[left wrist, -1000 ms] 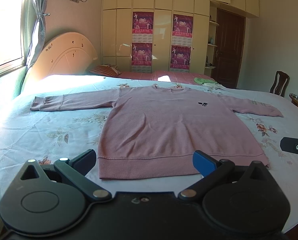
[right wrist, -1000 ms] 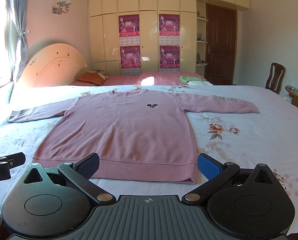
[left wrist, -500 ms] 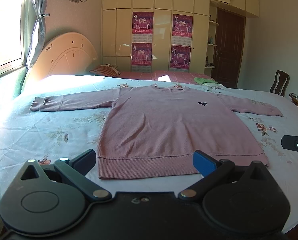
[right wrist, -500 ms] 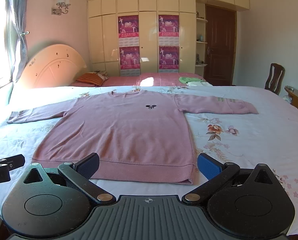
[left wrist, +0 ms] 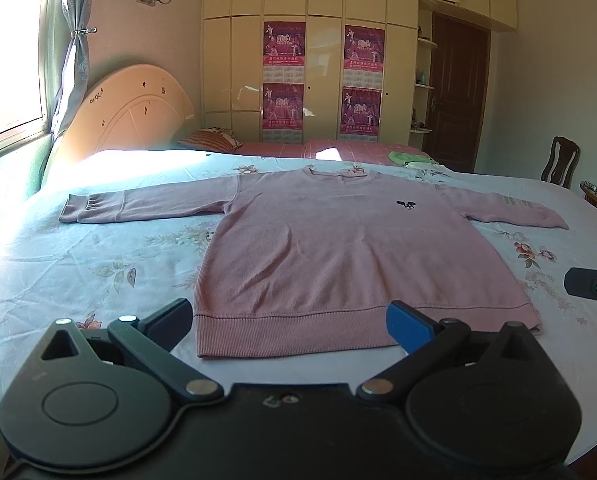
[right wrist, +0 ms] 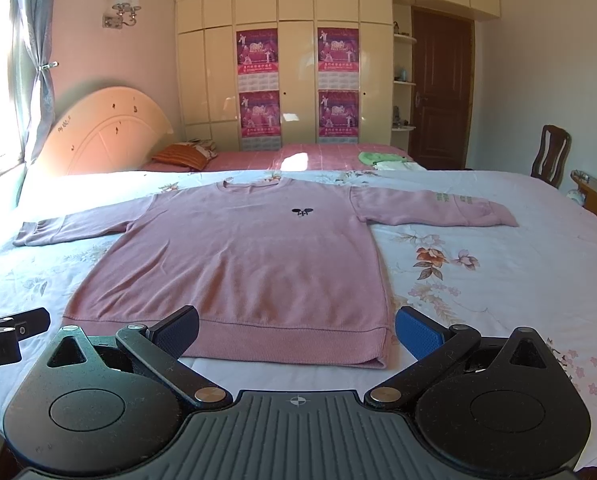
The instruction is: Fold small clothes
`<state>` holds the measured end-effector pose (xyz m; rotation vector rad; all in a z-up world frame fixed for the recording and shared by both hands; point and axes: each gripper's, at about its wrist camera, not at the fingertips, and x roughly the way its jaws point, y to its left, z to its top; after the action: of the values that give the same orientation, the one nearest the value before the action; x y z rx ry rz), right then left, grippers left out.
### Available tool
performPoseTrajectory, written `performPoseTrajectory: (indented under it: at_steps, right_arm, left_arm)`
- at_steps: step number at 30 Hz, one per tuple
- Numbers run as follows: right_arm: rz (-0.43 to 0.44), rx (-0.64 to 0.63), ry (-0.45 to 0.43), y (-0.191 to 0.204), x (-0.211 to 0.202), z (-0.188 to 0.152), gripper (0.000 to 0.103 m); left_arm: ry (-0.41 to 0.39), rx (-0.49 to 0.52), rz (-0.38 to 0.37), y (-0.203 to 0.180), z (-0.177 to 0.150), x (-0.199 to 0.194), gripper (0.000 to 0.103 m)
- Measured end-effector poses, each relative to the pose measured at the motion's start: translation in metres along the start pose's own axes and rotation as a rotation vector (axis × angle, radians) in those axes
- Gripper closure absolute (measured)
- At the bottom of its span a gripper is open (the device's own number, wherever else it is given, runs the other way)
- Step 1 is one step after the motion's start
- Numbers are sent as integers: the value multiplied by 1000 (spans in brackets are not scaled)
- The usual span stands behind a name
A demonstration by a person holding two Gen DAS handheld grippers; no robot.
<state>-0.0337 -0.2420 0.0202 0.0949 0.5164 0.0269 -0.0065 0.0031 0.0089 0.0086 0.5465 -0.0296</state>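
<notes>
A pink long-sleeved sweater point(left wrist: 350, 244) lies flat on the bed, front up, sleeves spread out to both sides, hem toward me. It also shows in the right wrist view point(right wrist: 242, 256). My left gripper point(left wrist: 290, 322) is open and empty, just short of the hem's left part. My right gripper point(right wrist: 296, 330) is open and empty, just short of the hem's right part. Neither gripper touches the sweater.
The sweater rests on a pale floral bedsheet point(left wrist: 98, 256). A headboard point(left wrist: 126, 116) stands at the far left. A second bed with a pillow point(right wrist: 182, 157) and green cloth point(right wrist: 378, 157) lies behind. A chair point(right wrist: 550, 156) stands at the right.
Both grippers have moved slightly forward toward the hem. The sweater has not moved.
</notes>
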Motion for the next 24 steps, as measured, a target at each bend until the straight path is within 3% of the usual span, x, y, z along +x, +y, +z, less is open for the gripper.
performPoseTrajectory:
  at_steps: [24]
  right_arm:
    - [0, -3, 9, 1, 3, 1, 0]
  left_arm:
    - [20, 6, 4, 0, -2, 4, 0]
